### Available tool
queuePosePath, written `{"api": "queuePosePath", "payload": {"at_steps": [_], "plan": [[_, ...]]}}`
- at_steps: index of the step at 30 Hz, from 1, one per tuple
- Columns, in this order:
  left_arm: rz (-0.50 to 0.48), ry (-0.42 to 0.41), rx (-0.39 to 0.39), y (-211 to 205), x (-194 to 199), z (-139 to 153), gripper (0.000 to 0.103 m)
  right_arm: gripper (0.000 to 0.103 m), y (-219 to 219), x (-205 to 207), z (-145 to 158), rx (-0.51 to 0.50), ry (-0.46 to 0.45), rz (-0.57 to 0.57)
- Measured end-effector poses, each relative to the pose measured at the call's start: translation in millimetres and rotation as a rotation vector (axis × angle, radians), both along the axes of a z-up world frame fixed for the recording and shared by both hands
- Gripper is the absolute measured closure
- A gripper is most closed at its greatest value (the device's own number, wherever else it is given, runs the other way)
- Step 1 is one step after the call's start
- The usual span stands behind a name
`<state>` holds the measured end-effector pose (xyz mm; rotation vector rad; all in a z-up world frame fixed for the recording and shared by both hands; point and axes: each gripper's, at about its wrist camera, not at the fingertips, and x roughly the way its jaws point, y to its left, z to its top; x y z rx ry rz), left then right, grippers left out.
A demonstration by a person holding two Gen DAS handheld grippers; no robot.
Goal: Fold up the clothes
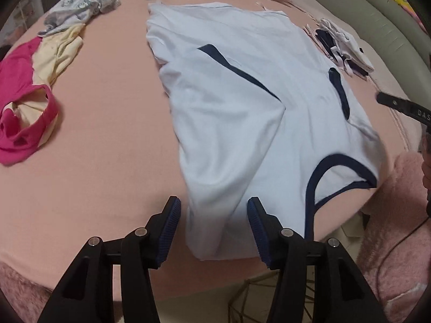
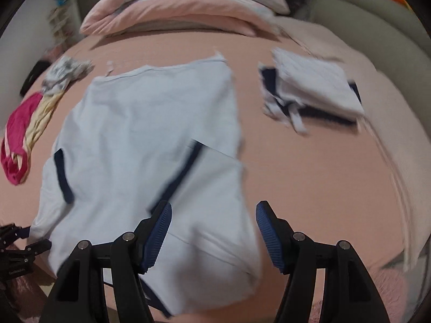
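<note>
Left wrist: both grippers (image 1: 214, 212) (image 2: 214, 216) agape, ribbed pads; soft white navy-trimmed shirt (image 1: 242, 94) flat.

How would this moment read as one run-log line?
stage: side folds done | white T-shirt: flat on bed | left gripper: open | right gripper: open

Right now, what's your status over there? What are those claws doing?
Both sets of jaws open, nothing held. White shirt with navy trim flat on the pink bed, sleeves folded in. Unfolded clothes left, folded stack right, neither blocking.
</note>
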<state>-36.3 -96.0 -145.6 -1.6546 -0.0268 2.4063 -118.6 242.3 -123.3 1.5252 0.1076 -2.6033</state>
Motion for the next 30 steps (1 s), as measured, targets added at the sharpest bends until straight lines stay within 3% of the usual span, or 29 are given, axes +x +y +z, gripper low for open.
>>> {"api": "queuePosePath", "payload": {"at_steps": [3,4,5,6,10,12,14,18,21,25,27,30], "plan": [[0.038,0.032,-0.004,4,-3,-1,0.06,0.038,33,8,-34,-0.045,-0.095,-0.064],[0.041,0.033,-0.006,4,-4,0,0.083,0.038,35,10,-42,-0.047,-0.135,-0.08],[0.041,0.031,-0.007,4,-4,1,0.094,0.038,38,12,-51,-0.05,-0.176,-0.095],[0.04,0.028,-0.009,5,-4,2,0.094,0.038,41,13,-60,-0.052,-0.216,-0.109],[0.039,0.013,-0.027,10,-9,2,0.095,0.038,42,15,-59,-0.097,-0.233,-0.057],[0.066,0.006,0.051,4,-11,3,0.095,0.031,45,21,-63,-0.151,-0.265,-0.031],[0.114,-0.002,0.148,-9,-9,2,0.092,0.031,45,25,-65,-0.141,-0.267,-0.019],[0.087,0.004,0.013,11,-13,-14,0.087,0.03,36,26,-70,-0.07,-0.257,0.007],[0.013,0.038,-0.143,32,-9,-15,0.086,0.03,16,43,-72,0.08,-0.233,0.069],[0.007,0.016,-0.185,27,-1,-9,0.082,0.03,36,54,-68,-0.018,-0.293,0.068],[0.023,0.025,-0.208,27,4,1,0.081,0.03,39,63,-66,-0.019,-0.321,0.094],[0.012,0.116,-0.206,51,4,19,0.081,0.031,41,74,-47,-0.067,-0.205,0.092]]}}
